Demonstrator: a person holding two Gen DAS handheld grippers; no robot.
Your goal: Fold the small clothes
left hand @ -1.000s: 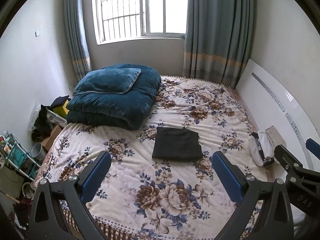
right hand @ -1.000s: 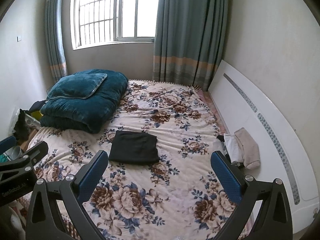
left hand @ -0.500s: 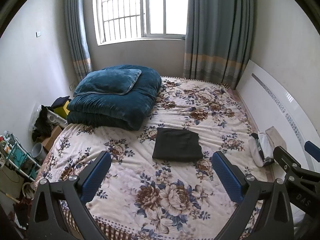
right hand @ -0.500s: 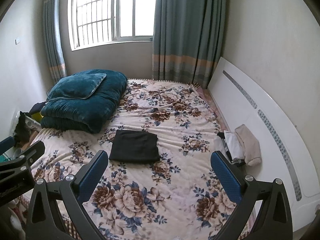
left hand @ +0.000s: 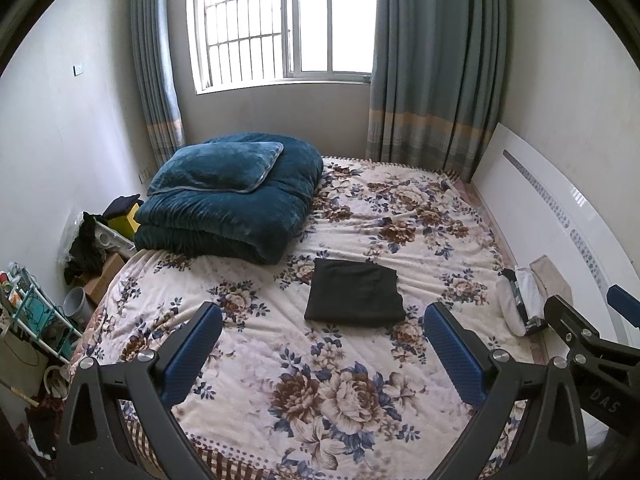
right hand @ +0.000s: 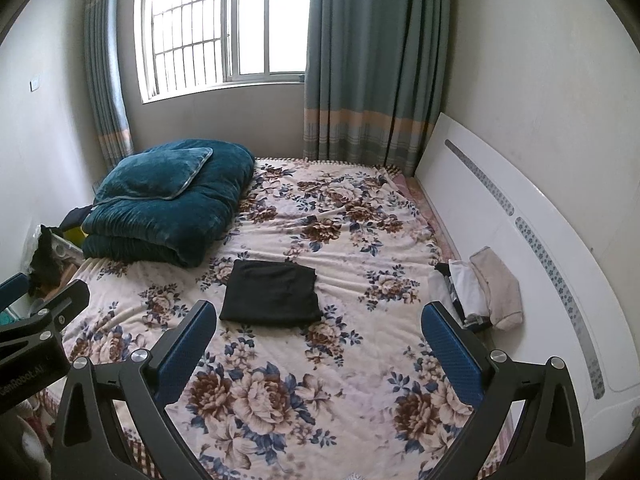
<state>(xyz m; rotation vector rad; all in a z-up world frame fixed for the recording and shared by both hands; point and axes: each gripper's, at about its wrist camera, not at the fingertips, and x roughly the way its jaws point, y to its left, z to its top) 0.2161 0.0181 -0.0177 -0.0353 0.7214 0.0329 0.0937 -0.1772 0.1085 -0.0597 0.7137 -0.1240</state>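
Observation:
A black garment (left hand: 355, 293) lies folded into a neat rectangle in the middle of the floral bedspread (left hand: 348, 384); it also shows in the right wrist view (right hand: 272, 294). My left gripper (left hand: 322, 354) is open and empty, held above the bed's near end, well back from the garment. My right gripper (right hand: 318, 354) is open and empty, likewise back from it. A small pile of folded clothes (right hand: 478, 290) in white, black and beige leans at the bed's right edge, also seen in the left wrist view (left hand: 528, 296).
A folded teal quilt with a pillow (left hand: 234, 196) fills the far left of the bed. A white headboard (right hand: 520, 240) runs along the right side. Clutter and a rack (left hand: 28, 312) stand on the floor at left. Window and curtains are at the far wall.
Both grippers have drifted slightly; the view shifts a little. The black garment and the clothes pile have not moved.

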